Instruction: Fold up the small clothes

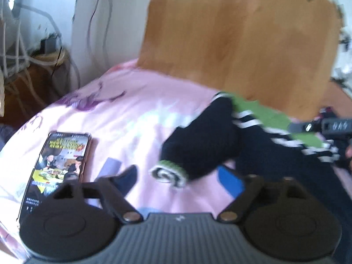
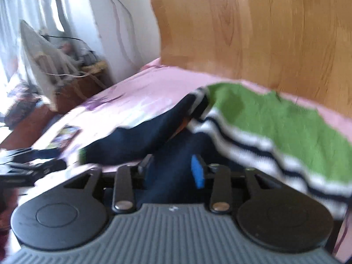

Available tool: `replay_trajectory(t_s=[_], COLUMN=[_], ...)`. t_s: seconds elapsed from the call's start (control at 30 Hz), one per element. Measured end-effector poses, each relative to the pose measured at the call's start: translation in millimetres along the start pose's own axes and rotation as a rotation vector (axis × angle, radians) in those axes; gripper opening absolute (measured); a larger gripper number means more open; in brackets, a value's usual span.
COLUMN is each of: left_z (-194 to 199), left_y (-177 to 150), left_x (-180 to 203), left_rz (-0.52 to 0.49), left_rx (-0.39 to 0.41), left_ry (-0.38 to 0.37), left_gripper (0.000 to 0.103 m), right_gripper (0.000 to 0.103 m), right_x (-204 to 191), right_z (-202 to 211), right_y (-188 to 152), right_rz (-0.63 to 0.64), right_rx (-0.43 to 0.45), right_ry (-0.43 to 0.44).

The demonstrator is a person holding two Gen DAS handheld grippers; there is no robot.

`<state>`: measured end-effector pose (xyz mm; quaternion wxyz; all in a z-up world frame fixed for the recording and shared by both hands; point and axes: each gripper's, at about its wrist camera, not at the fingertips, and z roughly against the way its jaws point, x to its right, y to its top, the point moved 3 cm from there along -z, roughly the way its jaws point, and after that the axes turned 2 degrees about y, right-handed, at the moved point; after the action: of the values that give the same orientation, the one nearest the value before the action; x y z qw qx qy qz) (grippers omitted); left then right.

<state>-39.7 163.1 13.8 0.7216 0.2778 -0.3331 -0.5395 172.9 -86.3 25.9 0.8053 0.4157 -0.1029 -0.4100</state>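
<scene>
A small knit sweater, navy with a green top and white stripes, lies on the pink bed sheet. In the left wrist view its navy sleeve with a green-and-white cuff points toward me. My left gripper is open and empty, just in front of the cuff. In the right wrist view the sweater is lifted and draped. My right gripper has its jaws closed on the navy fabric. The right gripper also shows at the right edge of the left wrist view.
A phone with a lit screen lies on the sheet to the left. A wooden headboard stands behind the bed. A brown bedside table with cables and clutter is at the far left by a white wall.
</scene>
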Motion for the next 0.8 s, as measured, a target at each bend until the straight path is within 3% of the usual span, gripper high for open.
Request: replay_trajectory(t_s=[0.07,0.13,0.17,0.2,0.3,0.37,0.4,0.43,0.53,0.63,0.8], left_z=[-21,-39,-47,-52,-49,-33,-26,-22,-19,-15,-4], left_y=[5,11,14,19,40,56,63,69,80,89,110], left_x=[-2,-3,-3,-4,-27,-52,-64,-72,-74,-57,-24], left_rz=[0.034,0.072,0.081,0.085,0.18,0.242,0.27,0.286,0.27,0.212,0.165], left_rx=[-0.046,-0.092,-0.112,-0.109,-0.05,0.045,0.079,0.09,0.091,0.137,0.215], left_ry=[-0.003,-0.043,-0.051,-0.037,0.016,0.117,0.155,0.161,0.15,0.153,0.039], left_gripper=[0.087,0.059,0.029,0.014,0.013,0.013,0.013,0.013,0.013,0.013,0.013], right_gripper=[0.046,0.046,0.046,0.046,0.045,0.036,0.039,0.045,0.065,0.064,0.063], right_x=[17,27,33,35,50,53,52,47,33,35,61], right_z=[-23,-45,-62,-69,-103,-130,-144,-150,-155,-147,-112], right_y=[14,30,38,44,59,59,56,56,58,59,66], right_rz=[-0.031,-0.022,-0.027,-0.035,-0.087,-0.16,-0.183,-0.165,-0.106,-0.068,-0.141], right_rx=[-0.013,-0.03,-0.041,-0.051,-0.082,-0.145,-0.172,-0.13,-0.119,-0.135,-0.073], right_ry=[-0.024,-0.058,-0.078,-0.079,-0.067,0.016,0.039,0.031,0.047,0.064,0.056])
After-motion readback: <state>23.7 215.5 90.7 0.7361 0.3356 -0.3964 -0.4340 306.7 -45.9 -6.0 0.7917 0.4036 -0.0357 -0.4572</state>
